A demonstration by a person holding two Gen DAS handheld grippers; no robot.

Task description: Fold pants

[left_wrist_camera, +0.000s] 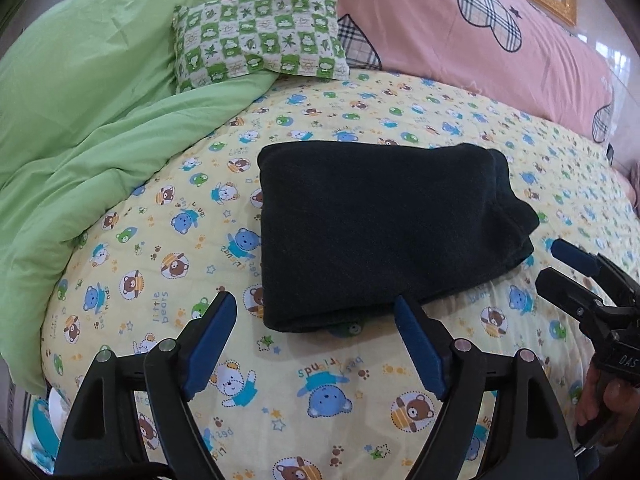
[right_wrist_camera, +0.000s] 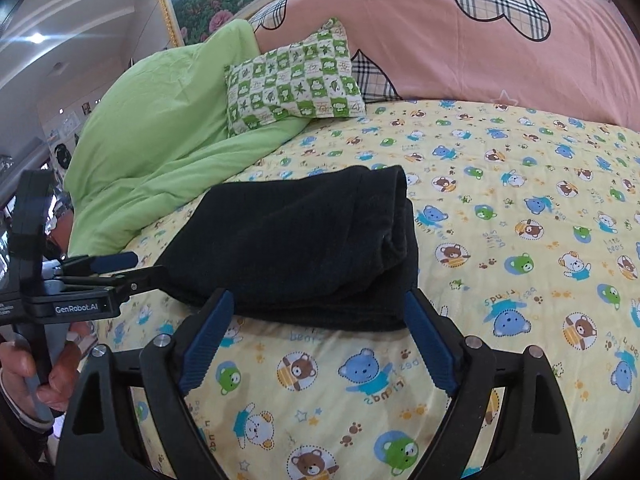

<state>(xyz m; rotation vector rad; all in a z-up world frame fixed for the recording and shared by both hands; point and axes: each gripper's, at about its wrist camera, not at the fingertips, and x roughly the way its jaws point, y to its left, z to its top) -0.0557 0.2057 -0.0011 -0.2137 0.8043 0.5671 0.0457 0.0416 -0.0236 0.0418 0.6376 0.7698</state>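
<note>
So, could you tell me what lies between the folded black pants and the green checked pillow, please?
Only bare bear-print sheet, seen in both wrist views; nothing else sits between the folded black pants and the green checked pillow.

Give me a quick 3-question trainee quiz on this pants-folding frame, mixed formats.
1. True or false: the black fabric pants lie folded into a compact bundle on the yellow bear-print bedsheet.
2. Multiple choice: the left gripper is A) shut on the pants, B) open and holding nothing, C) out of view.
3. Fill in: the green-and-white checkered pillow leans on the ____ green comforter.

Key
1. True: a neat multi-layer bundle, resting free.
2. B: its blue-padded fingers are spread wide just short of the bundle's near edge; the right gripper is likewise open.
3. Light (lime).
</note>
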